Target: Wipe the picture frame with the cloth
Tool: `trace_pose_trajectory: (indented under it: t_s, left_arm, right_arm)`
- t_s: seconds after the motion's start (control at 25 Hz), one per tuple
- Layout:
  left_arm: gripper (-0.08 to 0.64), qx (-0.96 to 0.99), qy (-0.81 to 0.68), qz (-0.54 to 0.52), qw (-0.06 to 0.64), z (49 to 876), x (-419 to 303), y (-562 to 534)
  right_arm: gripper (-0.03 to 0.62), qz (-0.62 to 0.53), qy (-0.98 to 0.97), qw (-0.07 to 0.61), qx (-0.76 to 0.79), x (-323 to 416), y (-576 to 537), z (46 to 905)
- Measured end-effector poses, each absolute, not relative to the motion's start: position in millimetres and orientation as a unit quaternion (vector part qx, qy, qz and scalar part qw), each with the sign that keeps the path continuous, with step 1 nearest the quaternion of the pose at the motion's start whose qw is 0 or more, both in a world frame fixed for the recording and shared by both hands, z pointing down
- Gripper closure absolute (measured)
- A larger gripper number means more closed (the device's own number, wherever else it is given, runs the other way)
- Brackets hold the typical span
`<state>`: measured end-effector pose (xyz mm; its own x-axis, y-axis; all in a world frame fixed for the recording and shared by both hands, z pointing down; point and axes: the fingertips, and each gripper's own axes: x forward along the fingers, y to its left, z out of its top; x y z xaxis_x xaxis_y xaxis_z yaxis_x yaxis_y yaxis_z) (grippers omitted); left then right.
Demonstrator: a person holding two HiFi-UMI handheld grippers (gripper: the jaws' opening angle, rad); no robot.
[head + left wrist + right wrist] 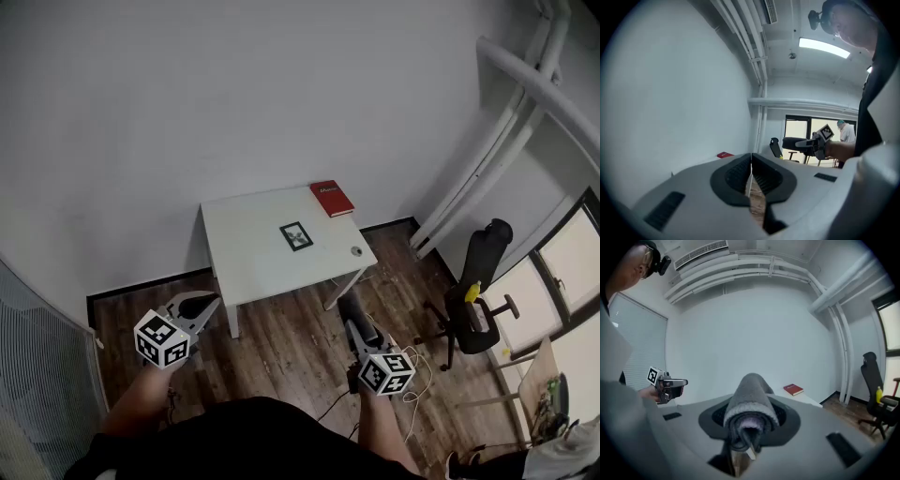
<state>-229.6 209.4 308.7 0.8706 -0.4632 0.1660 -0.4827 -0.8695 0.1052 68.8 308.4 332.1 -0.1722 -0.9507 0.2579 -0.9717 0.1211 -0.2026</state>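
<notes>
Picture frame (296, 235) lies flat near the middle of the white surface (246, 267), well apart from both claws, in the head view. A red book (331, 198) sits at the far right corner of that surface, and a small round thing (356, 251), too small to identify, lies near its right edge. The left claw (208, 302) and the right claw (354, 321) are both held over the wooden floor (281, 342) on the near side of the surface, each pointing towards it, and the right one carries a dark cloth (348, 303) at its tip. A black office chair (483, 300) stands to the right. In the left gripper view the left claw (751, 161) has its two dark ribbed pads pressed together with nothing between them; beyond them show the red book (724, 154), the chair and, further right, the right claw in the person's hand. In the right gripper view the right claw (749, 420) pinches a bunched grey cloth (750, 401), which bulges up between and above the pads; the red book (793, 389) lies on the surface behind it, and the left claw shows at the left edge against the pale wall (754, 329).
</notes>
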Motion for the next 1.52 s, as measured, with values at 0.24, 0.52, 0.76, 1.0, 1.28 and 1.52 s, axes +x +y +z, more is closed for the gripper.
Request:
trace_pose_trajectory:
  t_s: [0.24, 0.52, 0.76, 1.0, 1.28, 1.52]
  left_arm:
    - [0.549, 0.965, -0.242, 0.071, 0.067, 308, -196, 209]
    - [0.549, 0.964, -0.246, 0.076, 0.065, 306, -162, 216]
    - [0.549, 0.962, -0.251, 0.081, 0.065, 306, -134, 219]
    - [0.549, 0.959, -0.257, 0.098, 0.070, 315, -115, 215]
    - [0.549, 0.956, -0.262, 0.109, 0.070, 320, -91, 218]
    - [0.549, 0.956, -0.257, 0.120, 0.071, 330, -72, 232]
  right_arm:
    - [0.479, 0.158, -0.752, 0.033, 0.639, 96, 302, 332]
    - [0.479, 0.162, -0.755, 0.022, 0.635, 129, 300, 333]
    - [0.479, 0.176, -0.763, 0.012, 0.622, 158, 298, 341]
    - [0.479, 0.185, -0.777, 0.005, 0.601, 168, 288, 349]
    - [0.479, 0.188, -0.790, 0.021, 0.583, 182, 282, 359]
    - [0.479, 0.188, -0.797, 0.030, 0.573, 190, 285, 363]
